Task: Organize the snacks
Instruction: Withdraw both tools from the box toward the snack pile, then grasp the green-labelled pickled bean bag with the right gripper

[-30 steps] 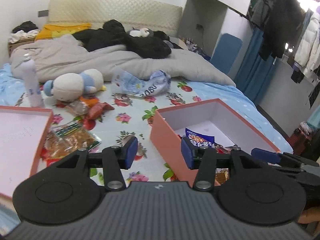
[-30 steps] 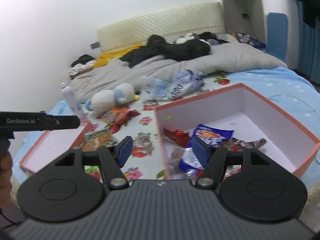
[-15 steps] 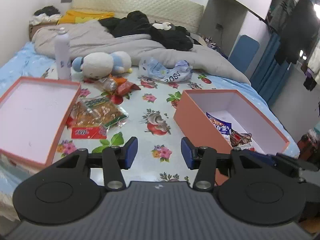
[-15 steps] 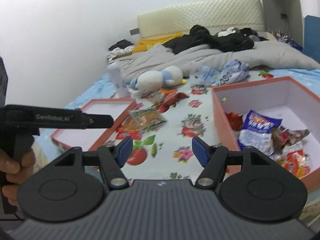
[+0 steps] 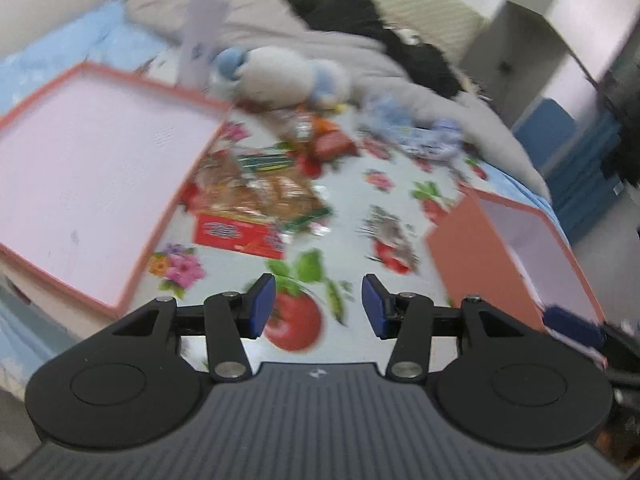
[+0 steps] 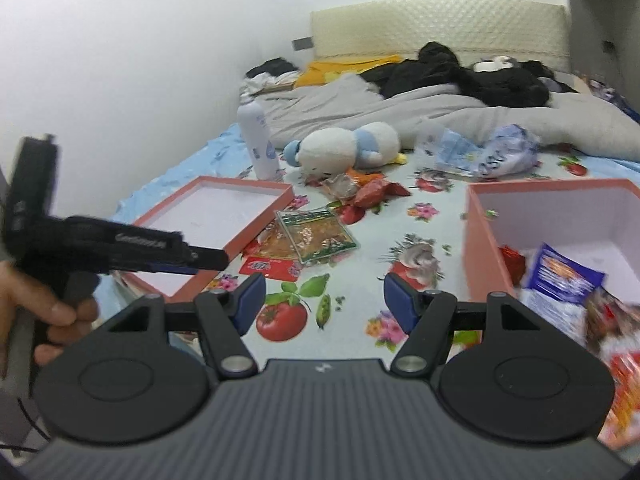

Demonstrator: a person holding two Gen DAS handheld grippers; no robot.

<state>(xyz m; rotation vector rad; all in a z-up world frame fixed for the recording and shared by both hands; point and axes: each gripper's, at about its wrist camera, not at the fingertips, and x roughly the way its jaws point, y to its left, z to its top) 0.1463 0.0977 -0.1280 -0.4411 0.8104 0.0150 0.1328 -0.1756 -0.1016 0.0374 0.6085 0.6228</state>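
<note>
Snacks are partly sorted: several packets (image 6: 560, 280) already lie inside the deep orange box (image 6: 484, 240) at the right of the bed (image 6: 432, 216). Others wait loose on the floral sheet: a clear bag of brown snacks (image 6: 316, 236), a red packet (image 6: 268, 267) and some small wrappers (image 6: 360, 192) beside the lid (image 6: 208, 216). Left gripper (image 5: 319, 306) and right gripper (image 6: 325, 304) both hover with jaws released, grasping nothing.
</note>
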